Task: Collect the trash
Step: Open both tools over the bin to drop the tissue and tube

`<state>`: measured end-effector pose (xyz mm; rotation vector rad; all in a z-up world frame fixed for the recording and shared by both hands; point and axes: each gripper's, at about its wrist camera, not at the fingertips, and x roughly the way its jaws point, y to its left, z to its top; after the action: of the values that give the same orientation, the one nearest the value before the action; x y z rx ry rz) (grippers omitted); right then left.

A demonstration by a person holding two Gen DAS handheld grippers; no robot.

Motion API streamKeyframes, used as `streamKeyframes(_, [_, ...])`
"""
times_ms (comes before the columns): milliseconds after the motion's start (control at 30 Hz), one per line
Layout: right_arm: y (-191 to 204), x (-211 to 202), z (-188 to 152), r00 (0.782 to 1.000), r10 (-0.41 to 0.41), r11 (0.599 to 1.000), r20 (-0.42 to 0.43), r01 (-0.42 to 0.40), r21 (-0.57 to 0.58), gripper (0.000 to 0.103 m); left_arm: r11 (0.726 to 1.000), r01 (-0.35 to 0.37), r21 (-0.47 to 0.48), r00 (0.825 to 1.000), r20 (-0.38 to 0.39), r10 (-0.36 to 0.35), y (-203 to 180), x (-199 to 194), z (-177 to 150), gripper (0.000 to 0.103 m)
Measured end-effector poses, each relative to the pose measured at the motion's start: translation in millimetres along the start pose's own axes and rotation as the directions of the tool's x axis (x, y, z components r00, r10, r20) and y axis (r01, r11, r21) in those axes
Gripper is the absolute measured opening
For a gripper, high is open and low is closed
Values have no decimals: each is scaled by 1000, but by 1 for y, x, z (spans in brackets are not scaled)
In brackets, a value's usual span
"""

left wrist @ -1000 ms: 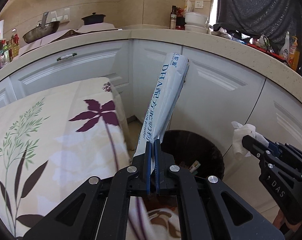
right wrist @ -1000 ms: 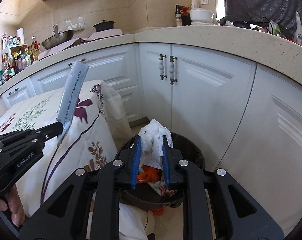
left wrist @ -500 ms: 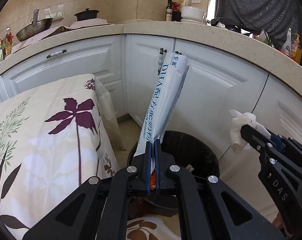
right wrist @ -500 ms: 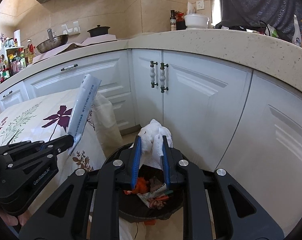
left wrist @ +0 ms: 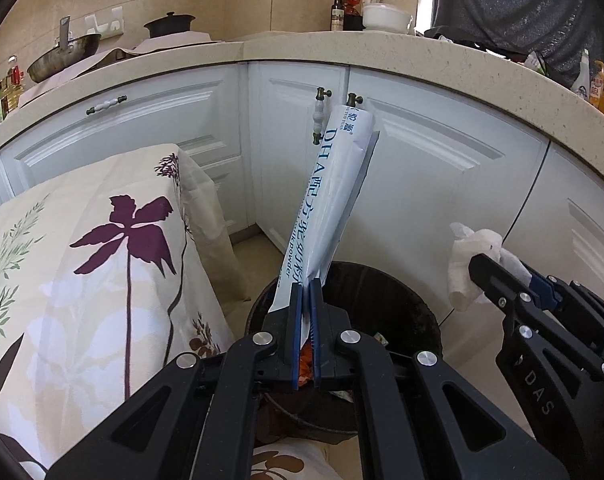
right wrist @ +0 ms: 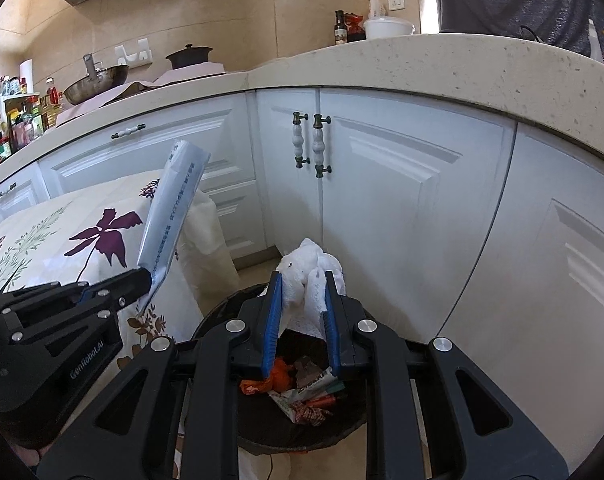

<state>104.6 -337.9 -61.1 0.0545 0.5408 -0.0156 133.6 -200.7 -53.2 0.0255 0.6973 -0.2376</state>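
Note:
My left gripper (left wrist: 305, 286) is shut on a long white milk-powder sachet (left wrist: 329, 196) with blue print, which stands up and leans right above the rim of a black trash bin (left wrist: 386, 292). My right gripper (right wrist: 300, 280) is shut on a crumpled white tissue (right wrist: 310, 276) and holds it above the same bin (right wrist: 261, 424), which holds several wrappers. Each gripper shows in the other's view: the right one with the tissue (left wrist: 472, 266), the left one with the sachet (right wrist: 173, 216).
A table under a floral cloth (left wrist: 81, 264) stands left of the bin, close to it. White cabinet doors (right wrist: 402, 208) curve behind the bin under a speckled countertop (right wrist: 462, 64) with a wok, pot and bottles.
Both grippers have moved forward and right, away from the table and closer over the bin, each still holding its piece of trash. The bin's contents now show under the right gripper.

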Motion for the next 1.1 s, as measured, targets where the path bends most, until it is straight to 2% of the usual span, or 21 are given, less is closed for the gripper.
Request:
streamKeyframes(867, [-6,21,-2,1000,-7,1000,-23,7,13,20,1000,-18,11,1000,6,18,-4,10,2,5])
streamKeyframes(967, [-7,26,-2,1000,-10,1000,-29,10,16,21,1000,-22,12,1000,3,22,-4,12,3,11])
streamKeyframes(1033, [-7,27,-2,999,-12,1000,-30,12,18,24,1000,-22,8,1000,3,22,-3,13,4,21])
streamKeyframes(1100, [-7,27,-1,1000,-17,1000,-23,17,18,34,1000,-26,3,1000,10,26,-3,11,4,29])
